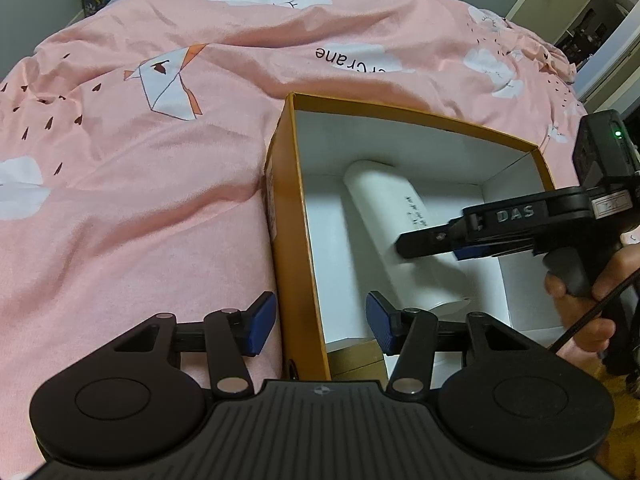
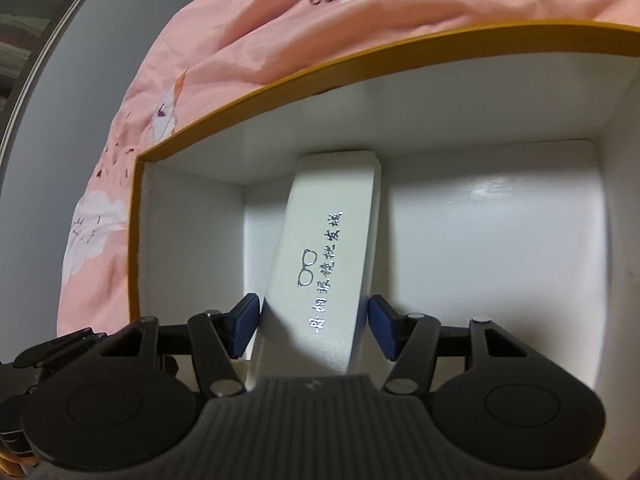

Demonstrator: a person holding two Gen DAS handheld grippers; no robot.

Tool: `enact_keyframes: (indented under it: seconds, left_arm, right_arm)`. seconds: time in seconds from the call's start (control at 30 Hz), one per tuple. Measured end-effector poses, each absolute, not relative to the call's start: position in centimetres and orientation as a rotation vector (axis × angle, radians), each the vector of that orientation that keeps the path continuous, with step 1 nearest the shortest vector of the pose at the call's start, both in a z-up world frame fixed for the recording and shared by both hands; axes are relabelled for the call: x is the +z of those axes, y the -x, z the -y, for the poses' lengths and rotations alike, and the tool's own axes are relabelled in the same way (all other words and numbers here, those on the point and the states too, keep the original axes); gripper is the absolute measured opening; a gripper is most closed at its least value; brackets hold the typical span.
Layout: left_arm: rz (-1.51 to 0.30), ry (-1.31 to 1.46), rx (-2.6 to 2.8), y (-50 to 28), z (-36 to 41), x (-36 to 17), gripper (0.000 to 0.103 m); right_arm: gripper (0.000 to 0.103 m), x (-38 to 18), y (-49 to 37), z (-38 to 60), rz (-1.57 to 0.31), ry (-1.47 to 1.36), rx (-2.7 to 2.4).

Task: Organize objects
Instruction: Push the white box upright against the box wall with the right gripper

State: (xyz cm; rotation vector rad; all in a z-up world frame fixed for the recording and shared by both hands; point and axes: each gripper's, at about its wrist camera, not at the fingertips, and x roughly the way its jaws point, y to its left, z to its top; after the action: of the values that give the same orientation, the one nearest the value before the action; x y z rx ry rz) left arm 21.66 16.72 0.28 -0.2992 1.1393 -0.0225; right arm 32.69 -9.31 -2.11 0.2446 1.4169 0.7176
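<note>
An open orange box point(image 1: 298, 216) with a white inside lies on the pink bed cover. A white glasses case point(image 2: 320, 248) with silver lettering lies slanted in it, its far end against the far wall. My right gripper point(image 2: 313, 326) is down in the box, and both blue pads touch the near end of the case. In the left wrist view the case point(image 1: 380, 200) shows under the right gripper point(image 1: 416, 246), which a hand point(image 1: 580, 312) holds. My left gripper point(image 1: 320, 322) straddles the box's left wall, and its inner pad stands clear of the wall.
The rumpled pink bed cover point(image 1: 140, 200) with white crane prints spreads around the box. A grey wall point(image 2: 60, 140) rises at the left in the right wrist view. A doorway point(image 1: 592, 24) shows at the far right. The box floor point(image 2: 500, 240) beside the case is bare.
</note>
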Motion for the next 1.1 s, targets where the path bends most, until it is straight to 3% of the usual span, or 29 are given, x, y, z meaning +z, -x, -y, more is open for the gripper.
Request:
enact_keyframes:
  seconds: [0.23,0.63,0.93,1.1]
  left_arm:
    - [-1.139,0.296,-0.002,-21.6,-17.2,0.7,0.060]
    - [-1.143,0.308,0.002,-22.0,-17.5,0.3,0.058]
    - [-1.144,0.306,0.001,-22.0,-17.6,0.3,0.058]
    - [-1.131,0.312,-0.006,-21.8,-17.6,0.6,0.058]
  right_arm:
    - [0.062,-3.3,-32.7,6.6,-1.474,-0.354,0.751]
    - [0.062,-3.8,-31.1,2.6,-1.406,-0.157,0.838]
    - [0.063,-3.7,-31.3,2.9,-1.402,-0.177,0.881]
    - [0.048,-3.6,-31.3,2.2,-1.387,-0.144,0.872]
